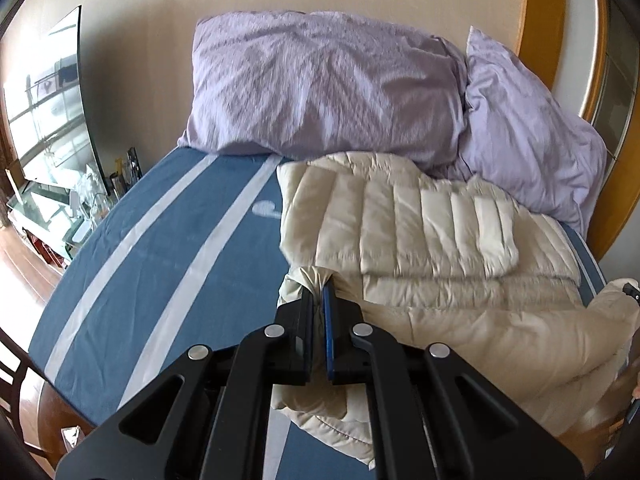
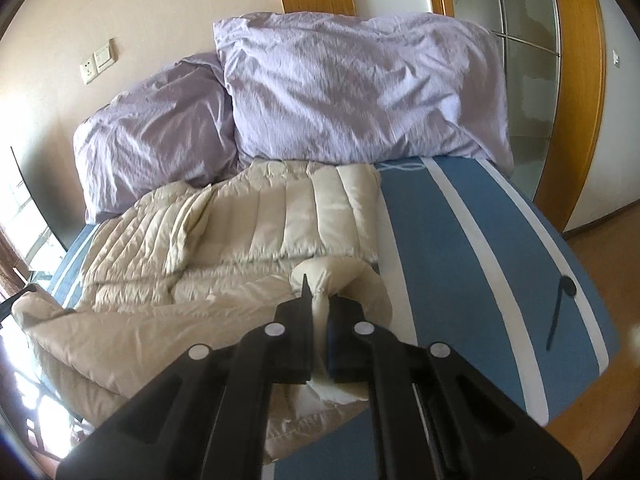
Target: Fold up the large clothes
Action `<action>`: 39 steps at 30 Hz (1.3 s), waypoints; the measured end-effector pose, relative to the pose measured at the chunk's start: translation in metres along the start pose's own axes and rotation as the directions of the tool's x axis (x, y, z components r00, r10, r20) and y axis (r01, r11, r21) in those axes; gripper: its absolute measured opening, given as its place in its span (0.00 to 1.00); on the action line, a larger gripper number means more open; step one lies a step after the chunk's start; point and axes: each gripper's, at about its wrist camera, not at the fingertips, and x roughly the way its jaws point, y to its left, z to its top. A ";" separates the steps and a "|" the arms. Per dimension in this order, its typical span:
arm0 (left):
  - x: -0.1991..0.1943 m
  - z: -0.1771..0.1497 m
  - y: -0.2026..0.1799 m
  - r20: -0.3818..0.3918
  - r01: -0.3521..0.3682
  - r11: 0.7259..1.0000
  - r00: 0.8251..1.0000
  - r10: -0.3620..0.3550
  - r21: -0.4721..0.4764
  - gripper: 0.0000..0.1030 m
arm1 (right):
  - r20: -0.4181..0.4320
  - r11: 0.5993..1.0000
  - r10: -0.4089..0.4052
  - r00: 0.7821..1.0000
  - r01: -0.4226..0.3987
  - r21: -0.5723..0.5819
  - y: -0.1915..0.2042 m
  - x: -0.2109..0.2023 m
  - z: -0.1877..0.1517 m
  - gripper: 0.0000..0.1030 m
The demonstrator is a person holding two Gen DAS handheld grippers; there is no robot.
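From the left wrist view, the left tool (image 1: 319, 292) is clenched on a bunched edge of the cream puffer jacket (image 1: 420, 232), the cloth pinched tight between its two fingers. The jacket lies on the bed (image 1: 160, 248), spreading ahead and to the right of the tool, with a quilted panel folded over on top. The bed's blue sheet with pale stripes runs off to the tool's left. Two lilac pillows (image 1: 320, 88) lean against the wall beyond the jacket. Far left stands a television (image 1: 48, 108).

From the right wrist view, the right tool (image 2: 319, 294) is likewise grasping a rolled fold of the jacket (image 2: 240, 232), which bulges just past its fingertips. The rest of the jacket stretches ahead and to the tool's left, rumpled at the near edge. Bare striped sheet of the bed (image 2: 480, 248) lies to the tool's right. The pillows (image 2: 360, 92) sit beyond the jacket.
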 end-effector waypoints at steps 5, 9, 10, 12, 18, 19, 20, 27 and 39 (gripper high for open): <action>0.022 0.026 -0.007 0.003 -0.021 1.000 1.000 0.021 0.000 0.03 | -0.001 1.000 -0.007 1.000 0.007 0.013 0.005 0.030 0.031 0.05; 0.044 0.049 -0.011 0.005 -0.034 0.999 0.999 0.034 -0.009 0.03 | -0.002 0.999 -0.010 1.000 0.010 0.031 0.006 0.058 0.057 0.05; 0.051 0.057 -0.013 0.008 -0.038 0.999 0.999 0.038 -0.013 0.03 | 0.001 0.999 -0.013 1.000 0.013 0.031 0.007 0.064 0.063 0.05; 0.063 0.071 -0.015 0.016 -0.046 0.999 0.999 0.046 -0.013 0.03 | 0.009 0.999 -0.015 1.000 0.015 0.034 0.008 0.077 0.075 0.05; 0.108 0.101 -0.018 0.003 -0.076 0.997 0.997 0.076 -0.018 0.03 | 0.014 0.998 -0.029 0.999 0.029 0.048 0.007 0.126 0.109 0.05; 0.116 0.104 -0.019 -0.006 -0.079 0.997 0.997 0.079 -0.020 0.03 | 0.006 0.998 -0.028 1.000 0.028 0.054 0.006 0.137 0.113 0.06; 0.126 0.107 -0.020 -0.018 -0.084 0.996 0.996 0.084 -0.021 0.03 | 0.000 0.998 -0.028 1.000 0.028 0.059 0.005 0.145 0.116 0.06; 0.185 0.118 -0.026 -0.081 -0.099 0.995 0.992 0.096 -0.027 0.04 | -0.056 0.989 -0.016 0.998 0.024 0.146 -0.008 0.205 0.128 0.11; 0.177 0.140 -0.015 -0.031 -0.087 0.991 0.996 0.084 -0.100 0.64 | 0.061 0.971 0.004 0.998 -0.019 0.238 -0.028 0.179 0.136 0.56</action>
